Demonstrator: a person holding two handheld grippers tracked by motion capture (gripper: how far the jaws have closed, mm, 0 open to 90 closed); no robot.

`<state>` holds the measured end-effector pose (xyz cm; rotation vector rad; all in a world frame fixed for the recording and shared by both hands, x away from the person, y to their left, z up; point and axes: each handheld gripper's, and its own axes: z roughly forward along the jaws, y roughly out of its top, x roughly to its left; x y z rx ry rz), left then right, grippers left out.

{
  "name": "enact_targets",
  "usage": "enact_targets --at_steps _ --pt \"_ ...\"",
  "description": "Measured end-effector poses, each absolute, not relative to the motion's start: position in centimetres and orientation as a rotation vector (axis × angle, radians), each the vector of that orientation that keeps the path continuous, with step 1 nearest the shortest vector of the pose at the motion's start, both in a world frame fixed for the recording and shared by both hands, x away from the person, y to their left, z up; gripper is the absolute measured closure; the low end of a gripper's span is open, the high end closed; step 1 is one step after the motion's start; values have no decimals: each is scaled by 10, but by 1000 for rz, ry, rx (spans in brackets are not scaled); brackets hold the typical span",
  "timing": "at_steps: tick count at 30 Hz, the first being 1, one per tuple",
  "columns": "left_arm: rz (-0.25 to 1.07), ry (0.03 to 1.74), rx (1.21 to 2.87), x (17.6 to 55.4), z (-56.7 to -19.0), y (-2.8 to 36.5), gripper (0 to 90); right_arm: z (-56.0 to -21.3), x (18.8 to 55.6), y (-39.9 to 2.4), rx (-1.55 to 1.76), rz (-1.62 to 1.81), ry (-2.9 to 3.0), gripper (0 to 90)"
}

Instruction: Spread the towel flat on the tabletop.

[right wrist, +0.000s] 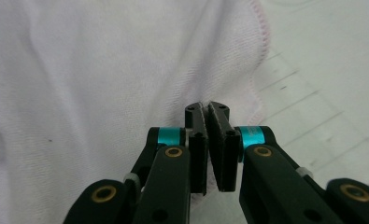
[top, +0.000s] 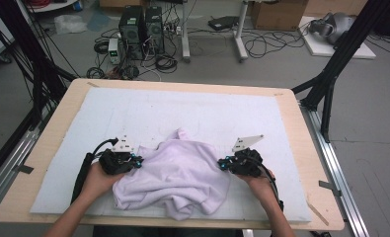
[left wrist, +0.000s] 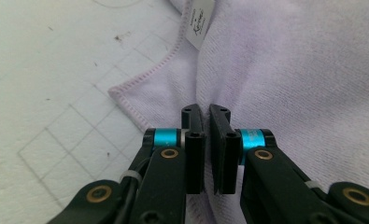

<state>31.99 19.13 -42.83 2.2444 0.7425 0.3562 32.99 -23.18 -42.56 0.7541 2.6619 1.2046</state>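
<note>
Nearest the high camera: two forearms entering from the bottom edge, each hand carrying a gripper. The left gripper sits at the left margin of a crumpled pale lilac towel; the right gripper sits at its right margin.

Left gripper view: jaws drawn together with only a thin slit between them, a fold of towel pinched in that slit near the hemmed corner. A white label is sewn at the hem further along. Right gripper view: jaws likewise closed on a ridge of towel just inside the stitched edge. Judgement: both tools clamp cloth at opposite sides, a hold suited to lifting and spreading the heap flat or beginning a fold; gripping close to the hem gives control of the edge.

The towel lies bunched in the near middle of a white mat, faintly gridded and lightly marked, which covers most of a wooden table. The far half of the mat is bare, room enough to spread it.

Beyond the table: grey floor, two computer towers, loose cables, a cardboard box, black frame struts at both sides
</note>
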Motion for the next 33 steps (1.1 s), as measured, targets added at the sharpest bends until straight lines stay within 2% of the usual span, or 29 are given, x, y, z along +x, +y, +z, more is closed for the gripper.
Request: enact_targets --at_steps 10,17,24,25,27,28,29,30,31,33 --pt "383 758 2115 316 -398 207 848 -386 327 -241 704 1206 2588 865" --pt "455 781 2065 328 -377 210 850 -363 339 -236 679 1198 2559 865" --pt "494 839 2027 361 -348 208 851 -334 377 -230 704 1137 2553 866" --pt "539 847 2006 373 -339 206 852 -328 383 -229 709 1121 2540 867" --pt "625 882 1980 400 -320 200 842 -300 420 -222 734 1064 2447 844" --pt "686 912 1965 413 -312 196 842 -300 420 -222 734 1064 2447 844" --pt "744 956 1945 425 -308 192 794 -295 434 -221 797 1057 2382 748" --pt "735 1002 1930 435 -307 190 670 -296 447 -222 886 1046 2312 654" --pt "678 1024 1923 441 -310 190 608 -300 457 -225 960 1084 2299 647" --pt "641 999 1999 442 -330 186 568 -330 465 -220 998 1083 2357 620"
